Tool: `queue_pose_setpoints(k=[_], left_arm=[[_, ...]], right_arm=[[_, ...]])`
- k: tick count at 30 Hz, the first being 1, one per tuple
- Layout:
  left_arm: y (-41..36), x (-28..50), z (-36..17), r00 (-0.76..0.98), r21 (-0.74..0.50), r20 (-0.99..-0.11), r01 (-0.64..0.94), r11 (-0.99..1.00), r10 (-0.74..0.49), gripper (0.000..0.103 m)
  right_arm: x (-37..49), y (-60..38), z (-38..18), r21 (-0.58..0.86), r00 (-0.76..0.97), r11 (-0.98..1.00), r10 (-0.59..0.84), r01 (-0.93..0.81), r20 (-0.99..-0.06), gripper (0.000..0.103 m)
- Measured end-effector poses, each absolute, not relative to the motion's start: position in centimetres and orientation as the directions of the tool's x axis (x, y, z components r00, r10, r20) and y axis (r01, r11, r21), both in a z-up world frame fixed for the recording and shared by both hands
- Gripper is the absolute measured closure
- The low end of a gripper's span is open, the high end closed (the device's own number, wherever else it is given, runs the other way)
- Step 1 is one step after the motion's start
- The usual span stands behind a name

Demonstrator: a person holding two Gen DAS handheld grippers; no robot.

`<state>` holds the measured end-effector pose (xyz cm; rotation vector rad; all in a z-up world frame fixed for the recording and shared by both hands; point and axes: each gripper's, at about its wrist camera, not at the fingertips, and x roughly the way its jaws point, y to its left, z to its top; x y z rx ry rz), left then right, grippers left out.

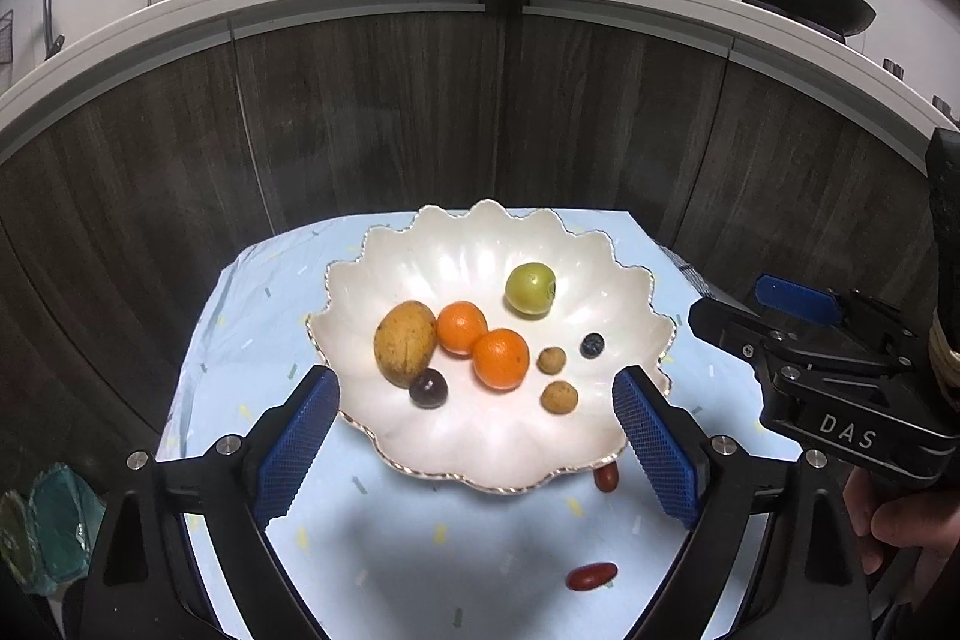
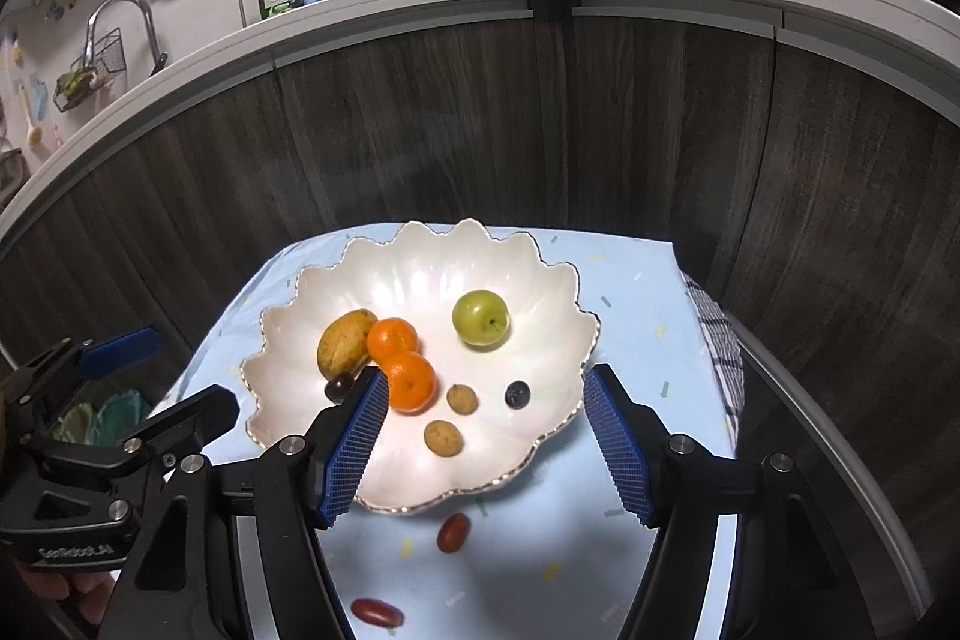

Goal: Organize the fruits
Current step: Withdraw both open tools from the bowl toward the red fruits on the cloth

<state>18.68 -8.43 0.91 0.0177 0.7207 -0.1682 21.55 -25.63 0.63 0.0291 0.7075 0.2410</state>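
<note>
I find most fruit already in the scalloped bowl [image 2: 420, 256], two red jujubes [image 2: 453, 532] remaining on the bench [image 2: 630, 316] just before its near rim, with my left tongs [image 1: 474, 442] and right tongs [image 2: 483, 439] both spread and empty.

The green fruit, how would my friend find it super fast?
Look for the white scalloped bowl on the pale blue cloth. The green fruit sits alone toward the bowl's far right side, apart from the oranges and the tiny brown balls. It is the only green one, round with a little stem dimple.
</note>
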Motion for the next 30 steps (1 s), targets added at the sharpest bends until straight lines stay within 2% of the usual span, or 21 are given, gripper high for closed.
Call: queue_pose_setpoints(k=[30], left_arm=[[-11.9, 12.1, -3.1, 0.692, -0.01, -0.708, 0.187, 0.982, -0.139, 0.007]], right_arm=[[17.7, -26.8, -3.4, 0.031, 0.679, 0.943, 0.261, -0.331, -0.686, 0.035]])
